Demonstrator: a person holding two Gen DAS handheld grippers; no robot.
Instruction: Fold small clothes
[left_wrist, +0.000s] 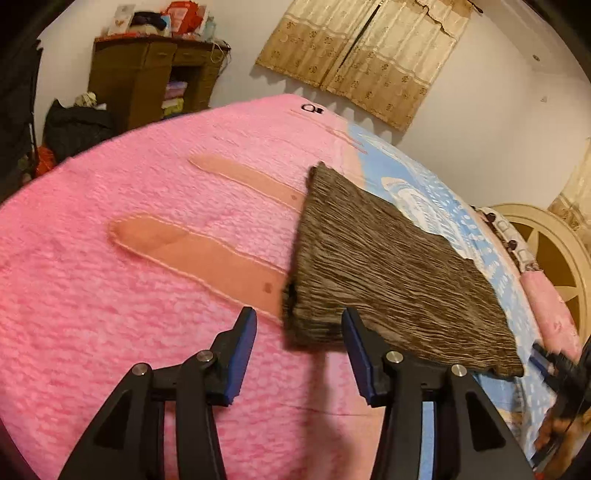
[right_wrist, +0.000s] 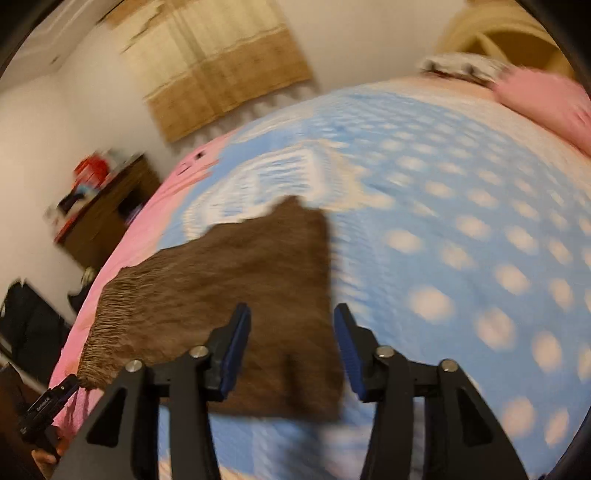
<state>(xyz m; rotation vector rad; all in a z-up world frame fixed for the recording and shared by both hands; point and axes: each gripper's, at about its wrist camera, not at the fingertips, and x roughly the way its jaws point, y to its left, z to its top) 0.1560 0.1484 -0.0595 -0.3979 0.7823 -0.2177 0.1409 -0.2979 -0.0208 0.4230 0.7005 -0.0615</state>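
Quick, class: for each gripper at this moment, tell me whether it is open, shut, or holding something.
Left gripper: open, holding nothing; the brown garment lies ahead on the bed.
Right gripper: open, holding nothing, poised over the same garment.

A bed (left_wrist: 110, 295), covered by a pink-and-blue blanket (right_wrist: 443, 221), carries a flat brown ribbed garment (left_wrist: 388, 266).

A brown ribbed knitted cloth (left_wrist: 388, 266) lies flat on the bed, half on the fluffy pink blanket (left_wrist: 129, 295) and half on the light blue patterned bedsheet (left_wrist: 436, 195). The left gripper (left_wrist: 299, 354) hovers just before the cloth's near corner, its blue-padded jaws wide apart — nothing between them. Beyond the cloth's far-right corner the right gripper (left_wrist: 554, 363) shows at the edge, blurred.
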